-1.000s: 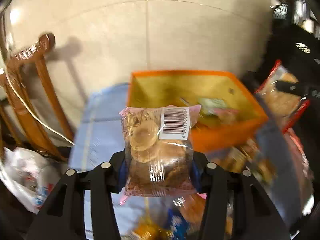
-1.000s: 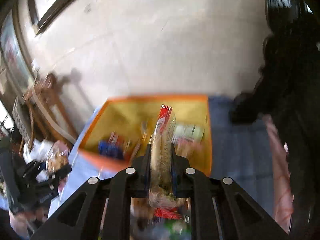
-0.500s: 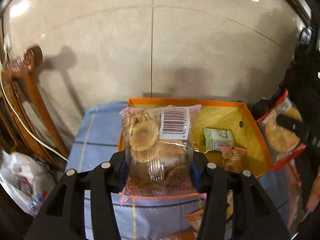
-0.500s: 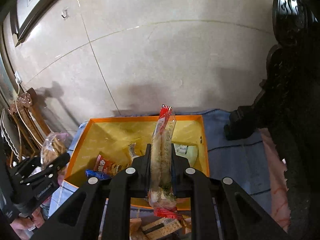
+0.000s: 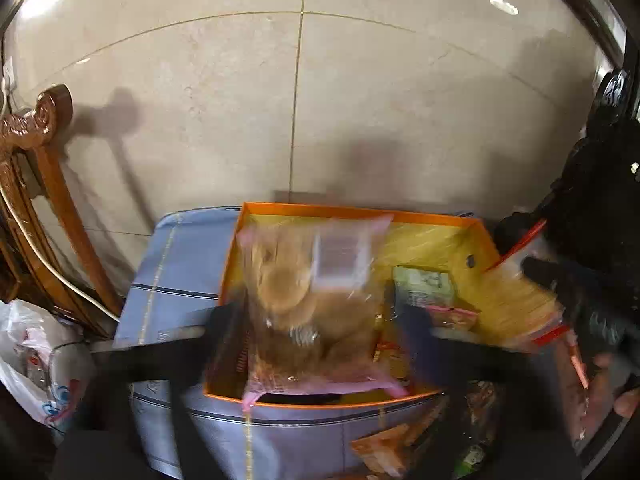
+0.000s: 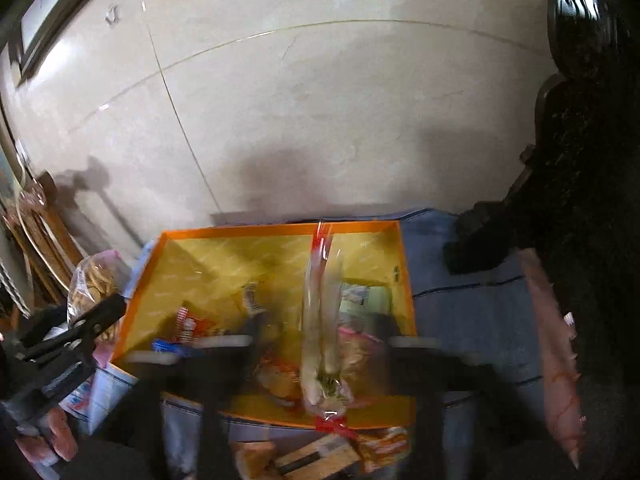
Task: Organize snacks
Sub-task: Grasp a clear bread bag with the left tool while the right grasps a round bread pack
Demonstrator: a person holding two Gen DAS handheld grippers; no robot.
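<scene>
Both grippers' fingers, which half a second ago pinched their packets, now stand smeared and spread wide apart, so the packets hang blurred over the orange box [image 5: 236, 264]. From the left wrist view, the left gripper [image 5: 320, 332] has its dark fingers set well to either side of the clear crinkly cookie bag [image 5: 308, 304], which shows round tan biscuits, a white barcode label and pink sealed edges, and sits above the box's near left corner; whether any finger touches it I cannot tell through the blur. From the right wrist view, the right gripper [image 6: 320, 344] is likewise splayed, and the slim upright cracker sleeve [image 6: 322, 320], clear film with red crimped ends, stands between the fingers over the near wall of the box. Inside the box, on its glossy yellow floor, lie a pale green pouch [image 5: 424, 284], a pink-edged packet [image 5: 452, 316] and a small red and white wrapper [image 6: 192, 326]. Under the box lies a blue checked cloth [image 5: 180, 264]; left of the box stands a carved wooden chair [image 5: 36, 160].
</scene>
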